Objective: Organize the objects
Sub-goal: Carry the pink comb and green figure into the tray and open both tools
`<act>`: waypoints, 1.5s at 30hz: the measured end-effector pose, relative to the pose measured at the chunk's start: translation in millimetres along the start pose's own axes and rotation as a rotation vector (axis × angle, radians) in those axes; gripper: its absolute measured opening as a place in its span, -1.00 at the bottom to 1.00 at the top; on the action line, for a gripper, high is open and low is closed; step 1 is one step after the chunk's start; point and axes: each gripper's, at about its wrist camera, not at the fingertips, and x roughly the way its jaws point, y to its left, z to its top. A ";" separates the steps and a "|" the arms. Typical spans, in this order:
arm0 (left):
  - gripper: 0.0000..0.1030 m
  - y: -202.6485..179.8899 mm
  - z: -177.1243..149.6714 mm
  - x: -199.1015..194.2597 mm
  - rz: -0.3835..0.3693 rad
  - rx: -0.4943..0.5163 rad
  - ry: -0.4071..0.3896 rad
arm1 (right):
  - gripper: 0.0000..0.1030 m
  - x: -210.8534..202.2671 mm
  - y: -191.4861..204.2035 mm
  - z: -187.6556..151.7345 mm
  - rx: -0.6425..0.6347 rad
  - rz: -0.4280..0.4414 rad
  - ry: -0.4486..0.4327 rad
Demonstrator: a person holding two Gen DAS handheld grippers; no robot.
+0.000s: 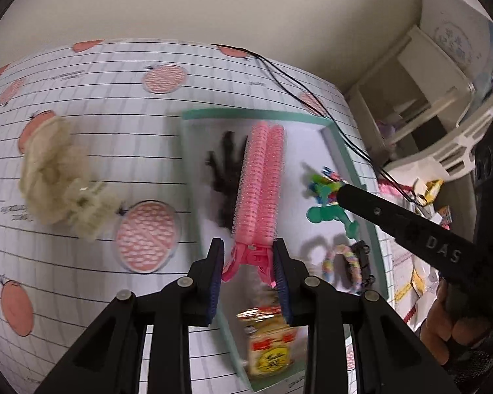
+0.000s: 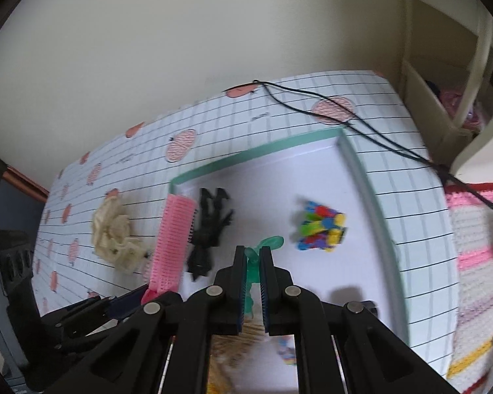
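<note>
Table (image 1: 82, 170) covered with a white grid-lined cloth printed with pink fruit. Cream scrunchie (image 1: 54, 177) lying on the cloth toward the left edge. Shallow tray (image 1: 253, 114) with a mint-green rim set toward the right edge, its far side near the back edge. Two thin black cables (image 2: 312, 98) running from the back edge across the far right corner.

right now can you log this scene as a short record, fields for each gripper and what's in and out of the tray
left gripper: shut on pink hair roller clip, held by its handle end
right gripper: shut on green clip
tray: green-rimmed, white floor
in tray: black claw clip, colourful small clips
outside tray: cream scrunchie on the gridded tablecloth
</note>
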 end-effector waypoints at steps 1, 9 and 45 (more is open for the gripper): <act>-0.41 -2.8 -0.6 1.5 -0.003 0.004 0.003 | -0.84 0.3 -2.8 -0.5 -0.003 -0.010 0.002; -0.40 -27.0 0.4 18.4 -0.007 0.037 -0.001 | -0.84 15.5 -18.5 -7.5 0.013 -0.052 0.044; 0.18 12.6 10.0 -13.8 0.133 -0.066 -0.122 | -0.22 11.4 -4.0 -3.7 -0.014 -0.051 0.022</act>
